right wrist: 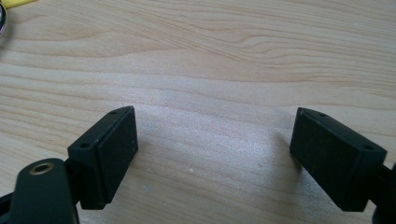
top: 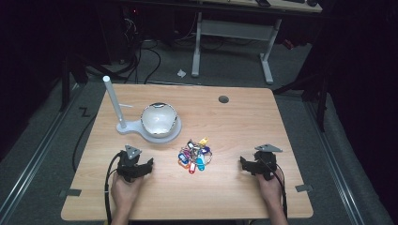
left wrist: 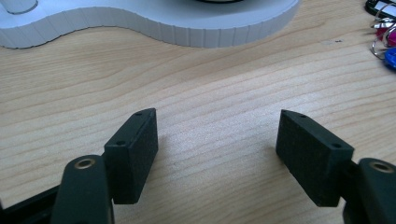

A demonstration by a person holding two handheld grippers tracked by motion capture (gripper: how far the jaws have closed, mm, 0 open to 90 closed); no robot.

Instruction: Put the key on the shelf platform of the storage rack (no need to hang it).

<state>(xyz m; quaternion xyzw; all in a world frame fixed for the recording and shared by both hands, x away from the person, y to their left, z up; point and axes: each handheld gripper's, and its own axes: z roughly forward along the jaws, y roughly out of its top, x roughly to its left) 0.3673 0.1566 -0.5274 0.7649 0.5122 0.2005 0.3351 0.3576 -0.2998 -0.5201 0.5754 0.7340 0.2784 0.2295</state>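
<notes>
Left gripper [top: 141, 168]: jaws spread, empty, at 8 o'clock on the table [top: 244, 122]
Right gripper [top: 248, 166]: jaws spread, empty, 4 o'clock
Key tags [top: 195, 155]: heaped centre; probably best to single out one tag at the edge
White stand [top: 149, 125]: 11 o'clock

Both hands are resting low, left gripper [top: 139, 165] and right gripper [top: 251, 165] each gaping wide with nothing between the jaws.
</notes>
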